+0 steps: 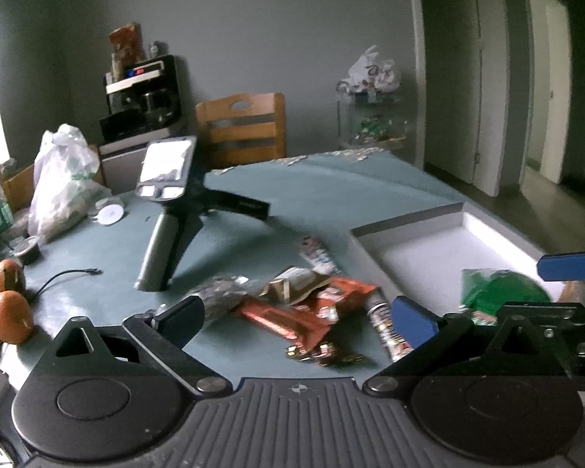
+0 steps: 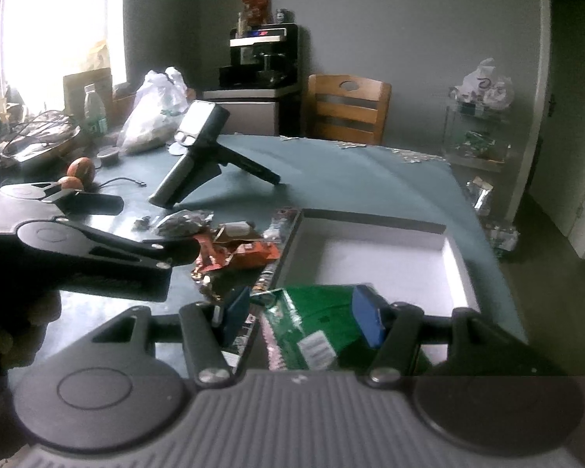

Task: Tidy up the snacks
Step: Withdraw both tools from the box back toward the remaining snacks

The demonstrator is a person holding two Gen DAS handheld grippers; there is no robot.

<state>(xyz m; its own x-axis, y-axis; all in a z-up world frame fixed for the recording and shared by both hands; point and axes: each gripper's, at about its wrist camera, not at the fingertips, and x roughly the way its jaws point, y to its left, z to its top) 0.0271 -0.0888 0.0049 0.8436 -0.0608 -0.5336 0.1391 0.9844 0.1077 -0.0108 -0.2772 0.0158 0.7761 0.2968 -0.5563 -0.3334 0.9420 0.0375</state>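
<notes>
Green foil packet point(image 2: 316, 323) sits at the white tray's point(image 2: 458, 269) near edge between my right gripper's point(image 2: 306, 316) spread fingers; my left gripper point(image 1: 296, 314) gapes, holding nothing. It's light, crinkly and slippery, I reckon; I'd pinch its flat middle.

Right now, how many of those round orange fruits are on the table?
2. One orange fruit lies near the table's left edge, closest to the camera; the second sits just behind it, beside a small dark cup. More could be hidden behind the clutter further left.
</notes>
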